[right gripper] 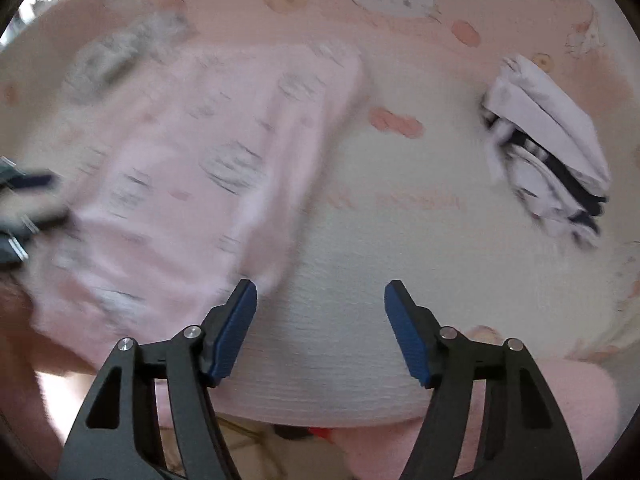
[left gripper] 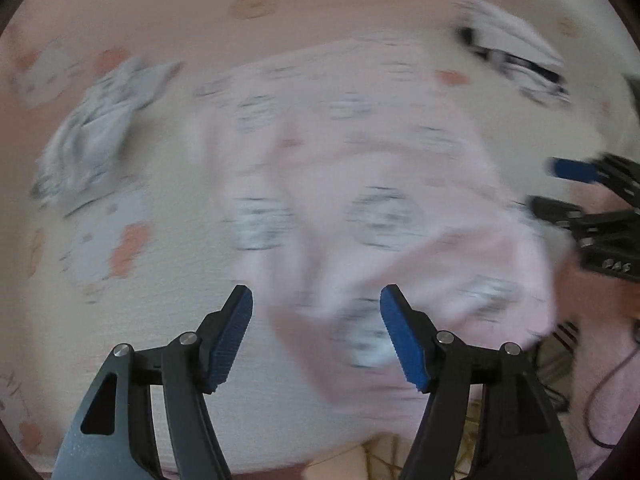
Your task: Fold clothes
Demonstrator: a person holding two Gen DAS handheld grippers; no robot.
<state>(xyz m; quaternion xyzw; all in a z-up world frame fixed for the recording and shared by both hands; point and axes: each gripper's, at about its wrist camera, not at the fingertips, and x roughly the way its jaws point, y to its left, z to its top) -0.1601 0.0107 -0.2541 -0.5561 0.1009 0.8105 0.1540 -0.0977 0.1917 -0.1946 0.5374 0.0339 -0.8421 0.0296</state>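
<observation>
A pale pink garment with grey striped prints (left gripper: 360,184) lies spread on the patterned bed sheet (left gripper: 168,280), one lower corner turned over; the view is motion-blurred. It also shows in the right wrist view (right gripper: 192,184). My left gripper (left gripper: 316,300) is open and empty, hovering over the garment's near folded edge. My right gripper (right gripper: 320,292) is open and empty, just right of the garment's right edge, over bare sheet. The right gripper appears at the right edge of the left wrist view (left gripper: 576,184). The left gripper appears blurred at the left edge of the right wrist view (right gripper: 24,200).
A crumpled grey-white cloth (left gripper: 100,128) lies left of the garment, also seen in the right wrist view (right gripper: 124,48). A folded white and dark striped pile (right gripper: 548,160) lies to the right, also in the left wrist view (left gripper: 516,52). The bed's near edge (right gripper: 320,412) runs below the grippers.
</observation>
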